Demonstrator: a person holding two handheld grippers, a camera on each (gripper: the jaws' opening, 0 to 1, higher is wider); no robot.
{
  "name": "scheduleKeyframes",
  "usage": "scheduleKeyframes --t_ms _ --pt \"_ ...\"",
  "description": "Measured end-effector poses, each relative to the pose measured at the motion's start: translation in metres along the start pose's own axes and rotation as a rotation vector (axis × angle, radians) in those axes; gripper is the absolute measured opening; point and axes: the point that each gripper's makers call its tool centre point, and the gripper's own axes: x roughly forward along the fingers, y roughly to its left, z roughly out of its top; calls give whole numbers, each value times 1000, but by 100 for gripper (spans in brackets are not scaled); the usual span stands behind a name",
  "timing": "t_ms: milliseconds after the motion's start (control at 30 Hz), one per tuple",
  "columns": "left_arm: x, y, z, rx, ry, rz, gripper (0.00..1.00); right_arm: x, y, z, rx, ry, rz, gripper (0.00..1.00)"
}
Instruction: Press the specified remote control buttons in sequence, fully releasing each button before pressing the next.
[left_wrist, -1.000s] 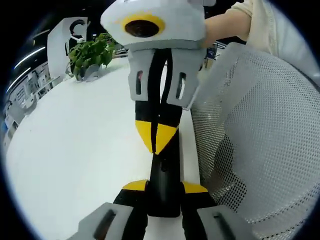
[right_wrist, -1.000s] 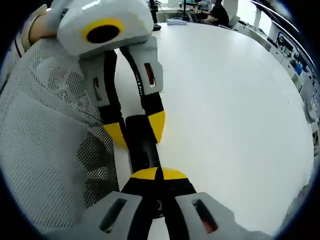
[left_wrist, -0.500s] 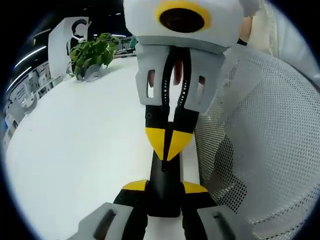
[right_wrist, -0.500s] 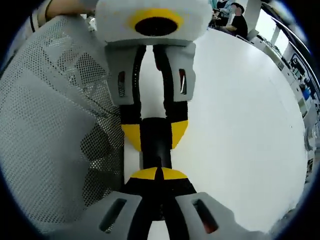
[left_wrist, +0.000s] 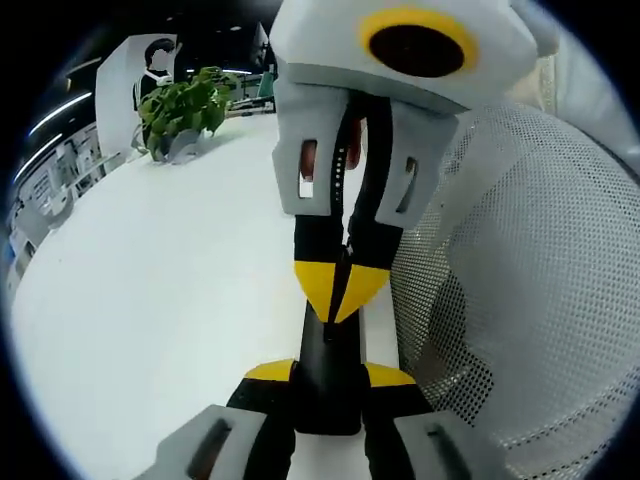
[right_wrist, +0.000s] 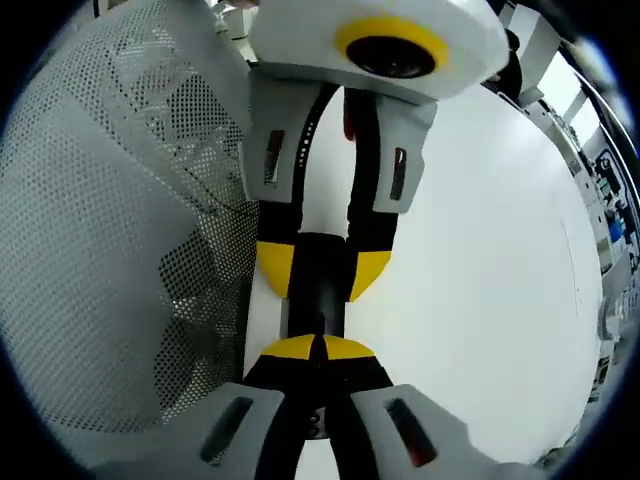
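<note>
**Two grippers meet tip to tip over a black remote at the table's edge**

The white table (left_wrist: 150, 300) is the largest thing in both views, and everything else is placed against it here. In the left gripper view it spreads away to the left and far side; in the right gripper view the table (right_wrist: 480, 260) spreads to the right.

Next in size is a grey mesh chair back (left_wrist: 520, 280), standing against the table's near edge on the right of the left gripper view, and on the left of the right gripper view (right_wrist: 110, 230).

The remote control (left_wrist: 328, 375) is a slim black bar lying on the table right along that edge, just beside the mesh. In the left gripper view the left gripper (left_wrist: 328, 372) has its yellow-tipped jaws clamped on the remote's near end, one jaw on each side. The right gripper view shows the same grip from the other end: the left gripper (right_wrist: 322, 272) straddles the remote (right_wrist: 318, 305).

The right gripper (right_wrist: 318, 347) has its jaws pressed together, tips meeting in a single yellow wedge that rests down on the remote's top face. In the left gripper view the right gripper (left_wrist: 338, 292) comes in from above, its closed point touching the remote just ahead of the left gripper's jaws.

Far across the table, at its far left edge in the left gripper view, stands a green potted plant (left_wrist: 180, 110).
</note>
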Motion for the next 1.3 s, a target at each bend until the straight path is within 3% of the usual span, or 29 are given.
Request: scheduleKeyframes --t_ms 133,333,467,667,767,867,933,1000,1167,1300 --pt "0 0 1 -4 -2 0 24 -1 0 -1 24 -31 -10 0" --pt "0 0 0 -9 -6 -1 24 -1 0 5 -36 -58 -49 0" --pt "0 0 0 -9 -6 -1 24 0 0 7 -46 -52 -28 0" --pt "0 0 0 -5 -6 -1 24 0 4 8 -281 22 11 0" --pt "0 0 0 -5 -9 -1 24 1 5 8 -345 61 23 0" --pt "0 0 0 6 -13 -3 24 1 5 8 -355 58 32 0" --pt "0 -1 0 11 -10 -3 24 1 4 8 -339 50 39 0" --pt "0 -1 0 11 -10 -3 24 1 4 8 -269 25 45 0" --pt "0 0 -1 6 -10 -3 24 0 2 7 -180 -18 -3 0" --pt "0 0 -1 5 -10 -3 24 -2 1 8 -18 -92 -28 0"
